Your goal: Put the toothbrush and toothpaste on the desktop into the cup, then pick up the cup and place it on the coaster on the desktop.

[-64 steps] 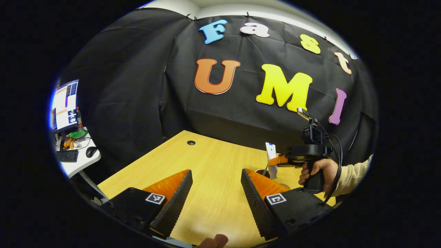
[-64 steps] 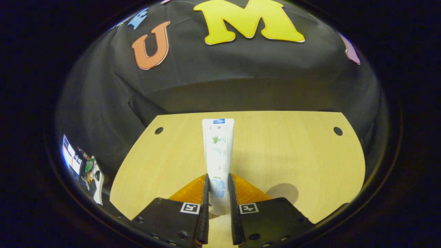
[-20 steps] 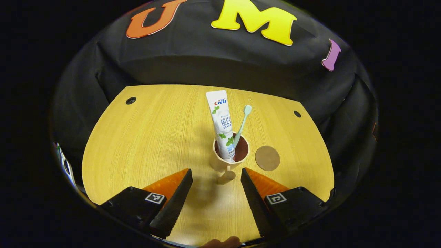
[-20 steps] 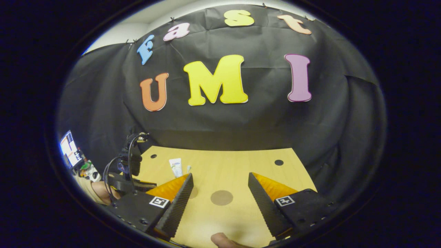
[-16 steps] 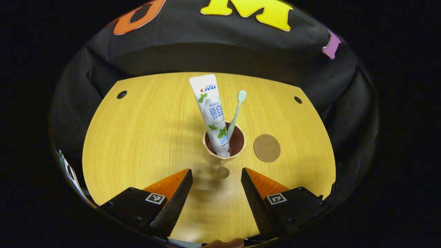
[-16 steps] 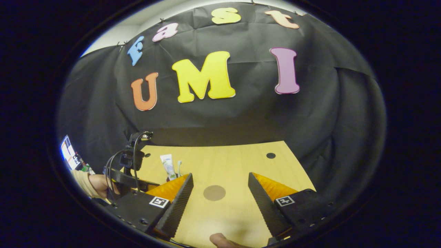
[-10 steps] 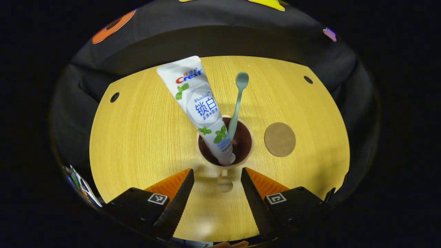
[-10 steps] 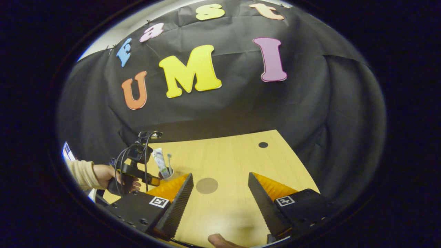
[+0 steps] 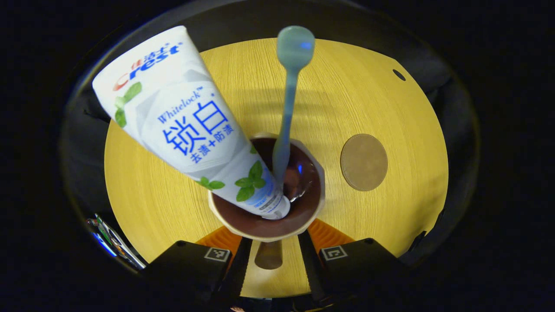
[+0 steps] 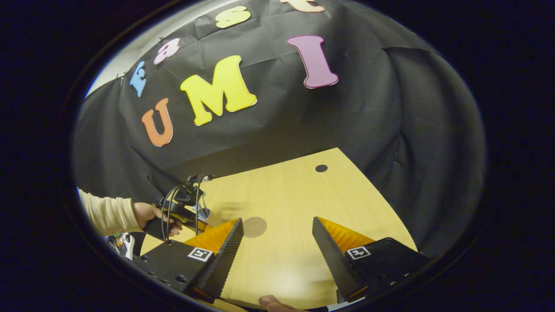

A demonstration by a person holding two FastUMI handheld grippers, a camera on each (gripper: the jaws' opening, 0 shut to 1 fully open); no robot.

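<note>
The surface (image 9: pixel 381 95) carries the cup (image 9: pixel 313 213), which stands just left of the coaster (image 9: pixel 364 162), near it but not on it. The cup is close under the left tongs (image 9: pixel 269 260), whose two fingers flank its handle (image 9: pixel 269 255). I cannot tell whether they already press the handle or only bracket it.

The main risk, as I judge it, is a tip-over. The tube (image 9: pixel 186 125) is tall and leans hard to the left, well out past the rim, so the load is off-centre. A thin handle gives little hold, and a loose pinch could let the cup swing or slip as it is lifted. A jerk could also throw the tube or the brush (image 9: pixel 287 108) out. Setting down off-centre on the small coaster is the lesser worry.

Inside the cup, the tube rests cap down against the near wall. The brush stands handle down, head up, just beside the tube.

The right tongs (image 10: pixel 277 247) hang spread and empty over the surface, well apart from the cup.
</note>
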